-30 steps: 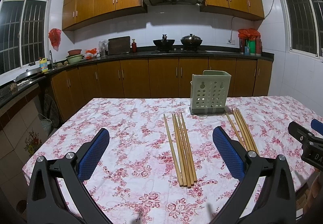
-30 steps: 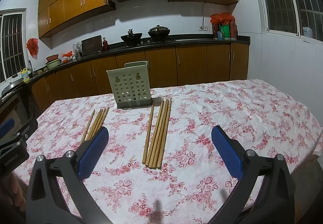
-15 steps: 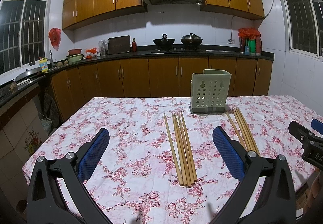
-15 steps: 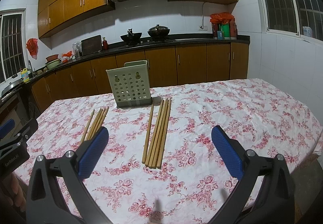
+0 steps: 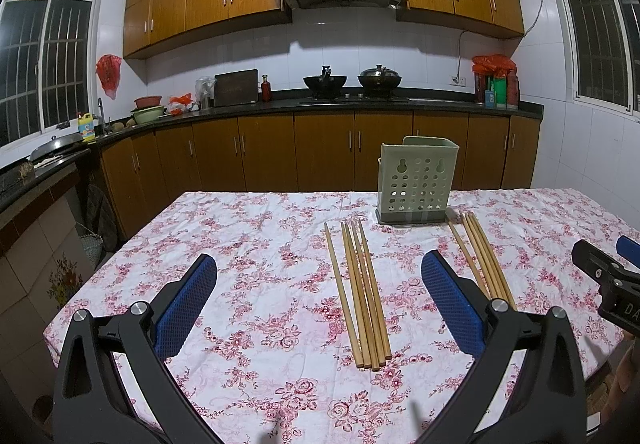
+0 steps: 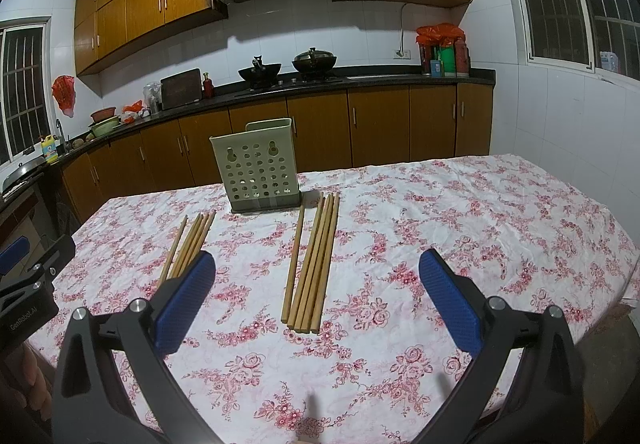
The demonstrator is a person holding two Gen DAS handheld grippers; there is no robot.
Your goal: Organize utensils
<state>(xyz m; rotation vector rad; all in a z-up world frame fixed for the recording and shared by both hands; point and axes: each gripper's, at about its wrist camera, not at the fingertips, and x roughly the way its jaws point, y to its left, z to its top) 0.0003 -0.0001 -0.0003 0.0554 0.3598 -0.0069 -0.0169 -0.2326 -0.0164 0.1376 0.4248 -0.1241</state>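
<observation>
Two bundles of wooden chopsticks flat on the floral tablecloth [image 5: 248, 228], long axes running near-to-far toward the perforated green holder [image 5: 416, 183] standing upright at the far middle: left bundle [image 5: 362, 292] with five sticks, one lying slightly apart on its left, far tips just short of the holder's left corner; right bundle [image 6: 312, 264] likewise with one stick set off to the left, far ends beside the holder's right corner. Left gripper [image 5: 320, 300] and right gripper [image 6: 316, 296] both spread wide, empty, hovering over the near edge, each roughly facing its own bundle.
</observation>
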